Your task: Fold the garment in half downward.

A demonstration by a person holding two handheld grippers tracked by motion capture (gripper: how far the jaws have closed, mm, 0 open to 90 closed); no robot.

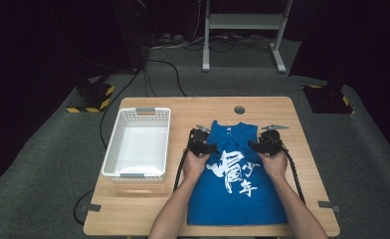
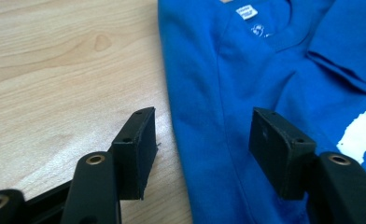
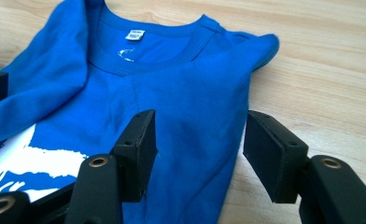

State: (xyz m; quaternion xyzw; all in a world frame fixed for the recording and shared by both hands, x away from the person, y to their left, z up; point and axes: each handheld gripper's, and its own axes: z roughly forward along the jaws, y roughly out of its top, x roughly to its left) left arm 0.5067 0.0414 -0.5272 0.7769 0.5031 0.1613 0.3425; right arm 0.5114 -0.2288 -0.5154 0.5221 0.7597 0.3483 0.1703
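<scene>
We have a blue T-shirt (image 1: 238, 184) lying flat on the wooden table (image 1: 148, 209), print side up, with the collar pointing away from us and the hem near our edge; a white basket (image 1: 114, 144) stands just beside it on the left. We judge the shirt to be light, soft and limp: it will sag and drape the moment it leaves the table, and a thin single layer may slip from the pads. So we would pinch the folded side edges near the shoulders, where the cloth is doubled and gives more to bite on.

Both sleeves look folded inward over the body, so the garment forms a narrow rectangle. Large white brush-style characters (image 1: 233, 172) cross the chest. A small white label (image 3: 135, 34) sits inside the ribbed neckline.

Our left gripper (image 2: 202, 140) stands open astride the shirt's left edge, one jaw over bare wood, the other over cloth. Our right gripper (image 3: 200, 144) is likewise open astride the right edge, gripping nothing yet.
</scene>
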